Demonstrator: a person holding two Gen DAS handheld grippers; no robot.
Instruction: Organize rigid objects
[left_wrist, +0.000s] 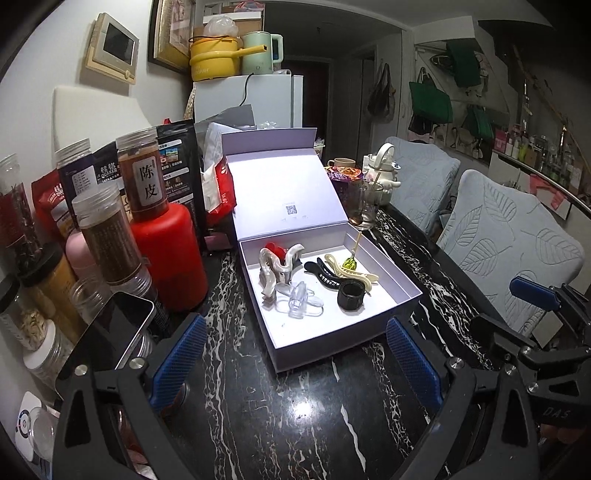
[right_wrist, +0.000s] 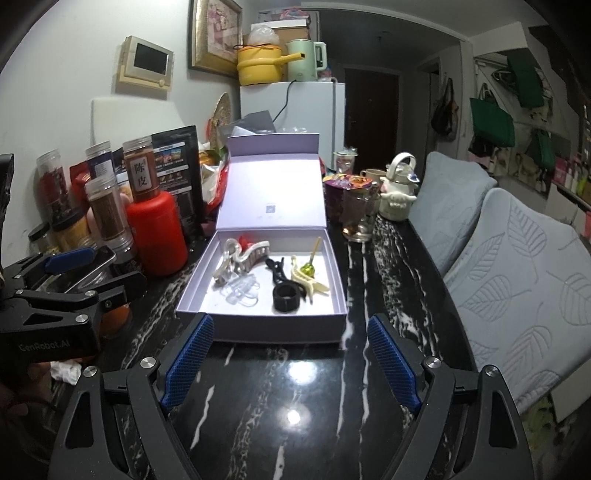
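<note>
While our left gripper and right gripper hover spread and empty over the marble table's near edge, the open box mid-table already holds the hair clips; next we likely close its lid. Beyond, a jar reads "陈皮", a bag "QUAKER".

Dim indoor light comes from overhead, washing out the raised lid of the box, throwing bright glare spots on the glossy black marble table in front of it, with the doorway behind it dark, strong fisheye bending and black vignetting at all edges.
</note>
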